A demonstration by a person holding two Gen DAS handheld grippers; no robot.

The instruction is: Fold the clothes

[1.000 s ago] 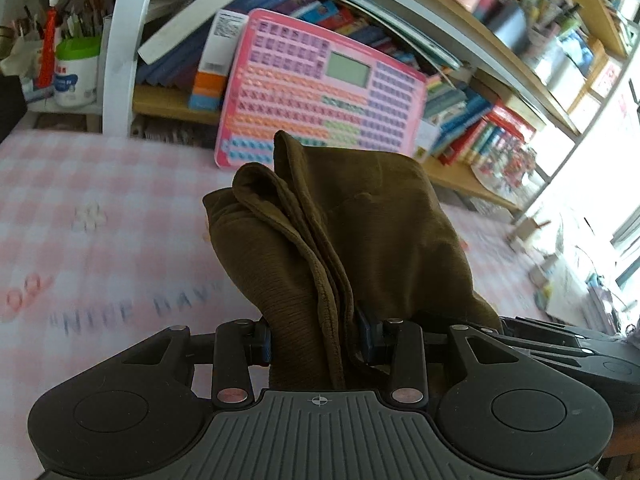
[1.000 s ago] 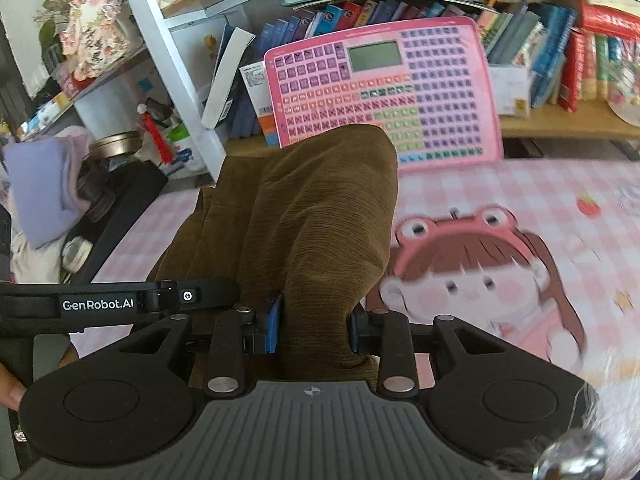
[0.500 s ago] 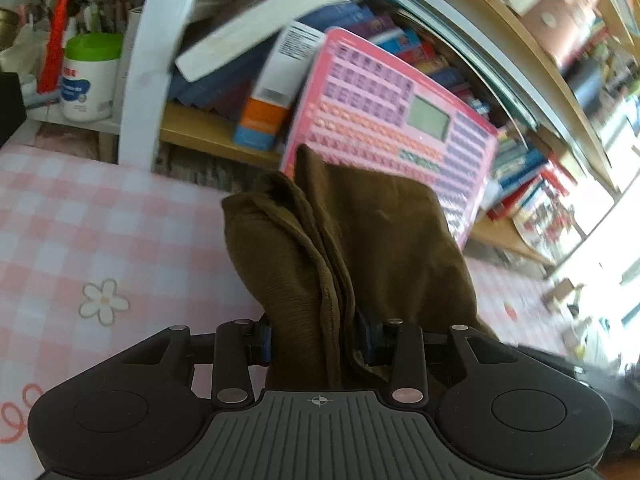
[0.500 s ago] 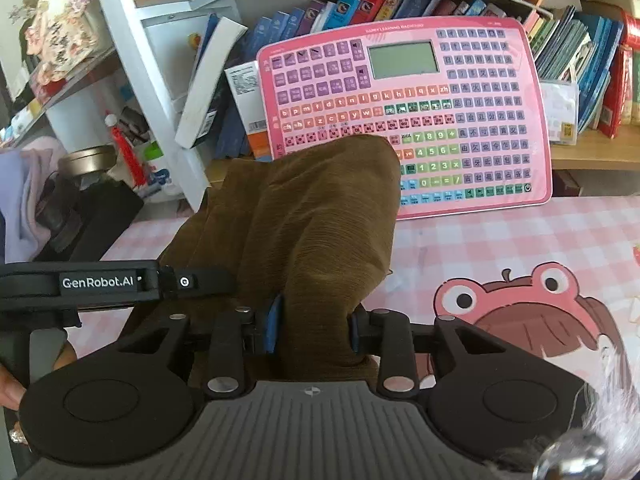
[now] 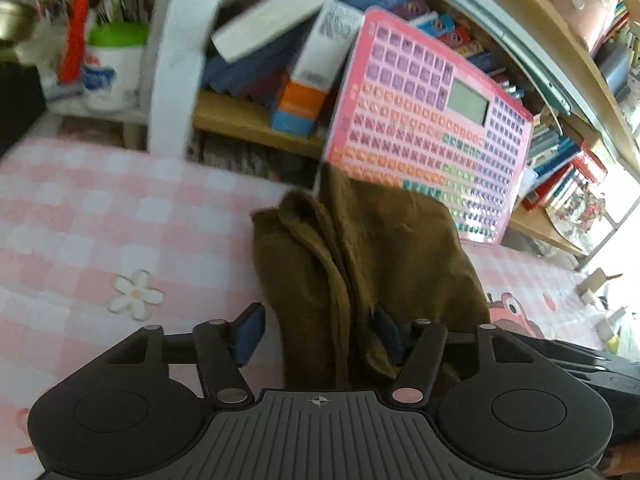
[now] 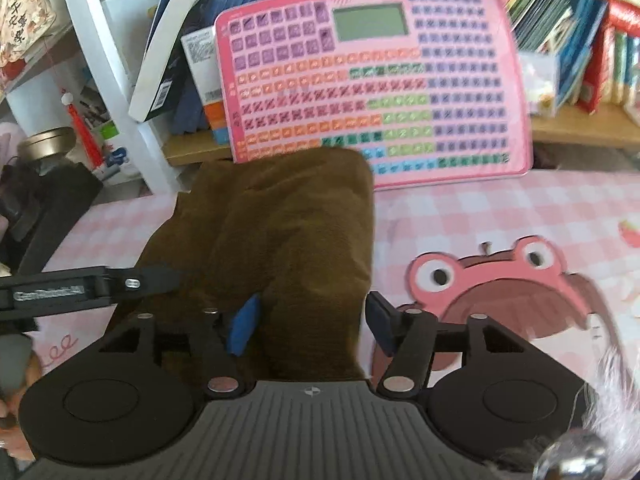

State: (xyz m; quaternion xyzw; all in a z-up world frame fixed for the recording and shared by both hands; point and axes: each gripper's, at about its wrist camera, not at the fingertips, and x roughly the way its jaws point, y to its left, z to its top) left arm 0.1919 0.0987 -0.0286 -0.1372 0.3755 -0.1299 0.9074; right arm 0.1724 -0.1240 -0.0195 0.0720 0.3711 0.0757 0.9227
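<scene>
A brown folded garment (image 5: pixel 360 248) lies bunched on the pink checked tablecloth (image 5: pixel 100 208). My left gripper (image 5: pixel 318 332) straddles its near left end; the jaws are opening, the left pad stands off the cloth and several stacked folds still sit between the fingers. In the right wrist view the same garment (image 6: pixel 288 224) runs between the fingers of my right gripper (image 6: pixel 312 324), whose jaws are also opening, with a gap showing at the right pad. The left gripper's body (image 6: pixel 80 288) shows at the left of that view.
A pink toy keyboard board (image 6: pixel 376 80) leans against a bookshelf (image 6: pixel 580 128) just beyond the garment. A white shelf post (image 5: pixel 176 60) and a green-lidded tub (image 5: pixel 112 68) stand at the back left. A frog cartoon print (image 6: pixel 500 280) marks the cloth at the right.
Both grippers went from clamped on the garment to jaws spread, letting it go. Both hands came forward and lower toward the shelf, so the garment now rests on the table.
</scene>
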